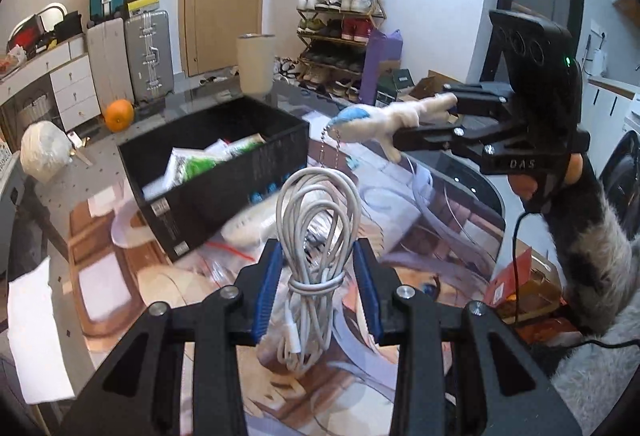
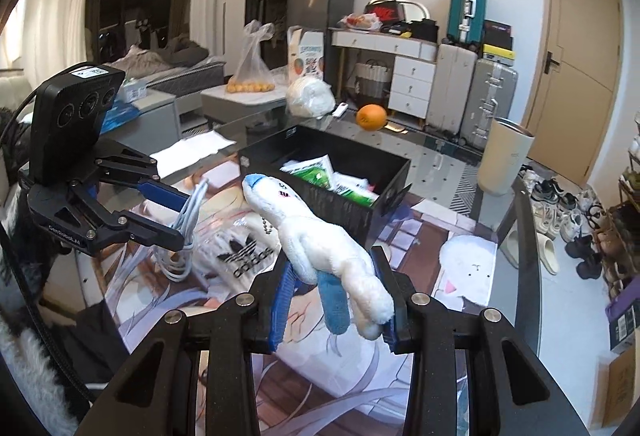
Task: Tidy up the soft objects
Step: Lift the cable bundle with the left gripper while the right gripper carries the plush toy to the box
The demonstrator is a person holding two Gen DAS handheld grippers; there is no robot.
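My left gripper (image 1: 318, 284) is shut on a coiled white cable (image 1: 316, 232) and holds it above the printed table mat; it also shows in the right wrist view (image 2: 182, 218) with the cable (image 2: 186, 232). My right gripper (image 2: 338, 300) is shut on a small white and blue plush toy (image 2: 320, 244) with a bead chain. The right gripper also shows in the left wrist view (image 1: 424, 118), holding the plush toy (image 1: 384, 118) in the air just right of the black box (image 1: 224, 172). The black box (image 2: 328, 176) holds green and white packets.
An orange (image 1: 119, 115), a white bundle (image 1: 42, 150) and a beige tumbler (image 1: 256, 64) stand behind the box. A clear Adidas bag (image 2: 244, 256) and a white plush face (image 2: 468, 268) lie on the mat. Suitcases, drawers and a shoe rack (image 1: 340, 32) line the walls.
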